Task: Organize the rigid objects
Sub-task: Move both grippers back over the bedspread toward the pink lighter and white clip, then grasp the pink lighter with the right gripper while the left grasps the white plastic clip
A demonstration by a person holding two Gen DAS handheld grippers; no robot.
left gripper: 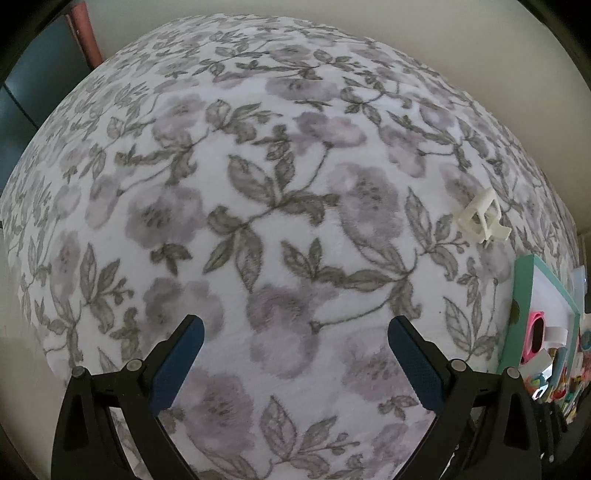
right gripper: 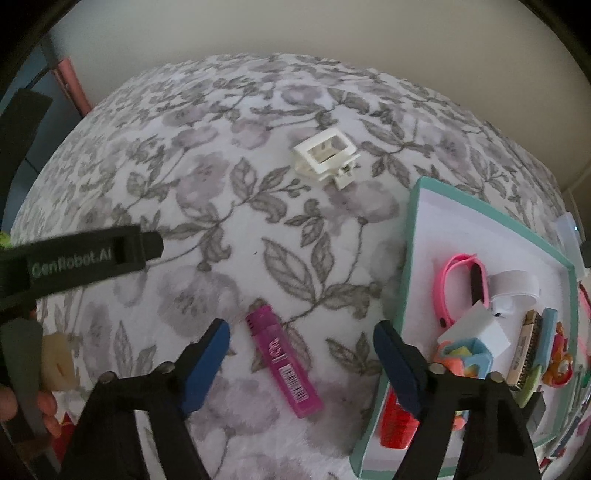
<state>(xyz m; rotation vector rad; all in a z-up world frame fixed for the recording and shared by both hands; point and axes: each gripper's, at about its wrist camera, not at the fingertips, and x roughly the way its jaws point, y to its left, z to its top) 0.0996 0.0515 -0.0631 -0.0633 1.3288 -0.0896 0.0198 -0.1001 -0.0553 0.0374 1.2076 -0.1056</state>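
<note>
A pink lighter (right gripper: 283,361) lies on the floral blanket (right gripper: 229,206), between and just ahead of my open right gripper (right gripper: 301,332). A white hair claw clip (right gripper: 327,155) lies farther back; it also shows in the left wrist view (left gripper: 482,218) at the right. A teal-rimmed white tray (right gripper: 415,236) at the right holds a pink band (right gripper: 456,273), a white block (right gripper: 480,328), a red comb (right gripper: 395,424) and several other small items. My left gripper (left gripper: 295,332) is open and empty over bare blanket (left gripper: 258,184). The tray's edge (left gripper: 521,295) shows at its right.
The left gripper's black body (right gripper: 85,254), marked GenRobot.AI, reaches in from the left of the right wrist view, with a hand (right gripper: 44,402) below it. A pale wall (right gripper: 332,29) stands behind the blanket. A pink post (left gripper: 86,29) and dark blue furniture (left gripper: 33,74) are at the far left.
</note>
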